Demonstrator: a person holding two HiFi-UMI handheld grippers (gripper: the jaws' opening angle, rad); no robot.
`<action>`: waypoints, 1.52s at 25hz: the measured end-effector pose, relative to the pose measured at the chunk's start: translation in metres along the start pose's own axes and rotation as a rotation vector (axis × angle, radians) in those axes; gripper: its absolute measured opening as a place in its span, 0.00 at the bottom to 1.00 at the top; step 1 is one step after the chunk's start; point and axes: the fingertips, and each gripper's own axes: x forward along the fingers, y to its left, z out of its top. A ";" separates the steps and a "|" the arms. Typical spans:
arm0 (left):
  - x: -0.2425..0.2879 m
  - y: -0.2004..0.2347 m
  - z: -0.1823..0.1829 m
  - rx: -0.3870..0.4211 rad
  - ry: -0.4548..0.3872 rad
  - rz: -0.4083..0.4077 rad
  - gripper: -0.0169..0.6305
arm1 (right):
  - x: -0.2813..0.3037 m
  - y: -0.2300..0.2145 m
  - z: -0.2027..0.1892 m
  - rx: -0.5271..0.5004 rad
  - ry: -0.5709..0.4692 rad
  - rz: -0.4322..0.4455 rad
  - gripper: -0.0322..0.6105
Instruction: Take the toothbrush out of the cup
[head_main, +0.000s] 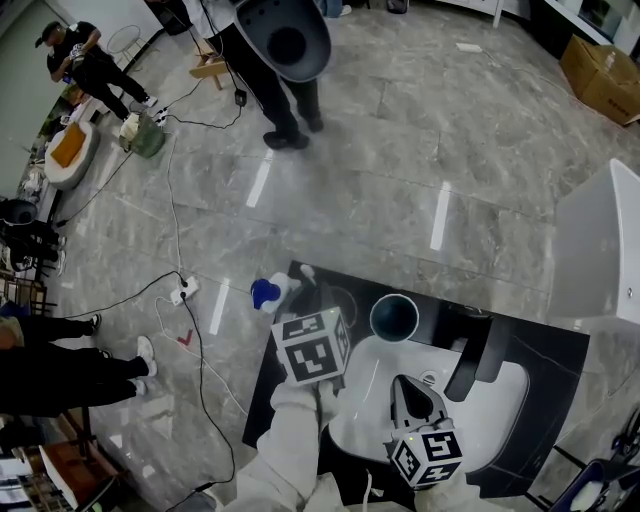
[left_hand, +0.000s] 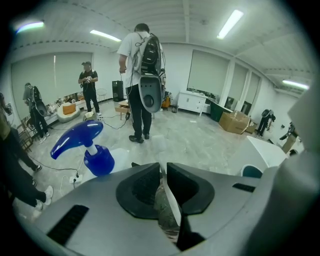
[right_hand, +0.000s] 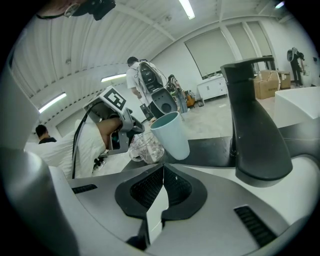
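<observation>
At the far left corner of a black counter (head_main: 262, 395), the toothbrush (head_main: 306, 271) stands in a clear mug (right_hand: 145, 147). Only a pale tip of it shows from above, past the left gripper (left_hand: 162, 169), and nothing suggests that it has been lifted. That gripper points down at the mug's mouth with its jaws drawn narrow. Through the slim slit between them shows something mottled and see-through, most likely the mug, but whether the pads already bite on the handle cannot be told. The right gripper (right_hand: 162, 172) hangs over the white sink (head_main: 365, 385) at the mug's 5 o'clock, its jaws pressed together on nothing. A teal cup (head_main: 394, 316), apparently empty, stands just beside the mug at its 3 o'clock. A blue-headed spray bottle (head_main: 265, 292) stands at the mug's 9 o'clock, and the black faucet (head_main: 470, 360) rises at the teal cup's 4 o'clock. By this reading the reach is made and the grasp is at hand. Securing the handle, drawing the brush up clear of the rim and carrying it away are all left to do. On the marble floor beyond, at 12 o'clock, a person with a backpack (left_hand: 142, 75) stands facing away.
</observation>
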 end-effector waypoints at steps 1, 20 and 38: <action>0.000 0.000 0.000 0.001 0.000 -0.001 0.10 | 0.000 -0.001 0.000 0.001 0.000 -0.003 0.09; -0.019 -0.010 0.002 0.008 -0.045 -0.042 0.05 | -0.008 0.000 0.001 -0.014 -0.009 -0.010 0.09; -0.084 -0.020 0.023 0.031 -0.166 -0.093 0.05 | -0.047 0.014 0.009 -0.037 -0.081 -0.024 0.08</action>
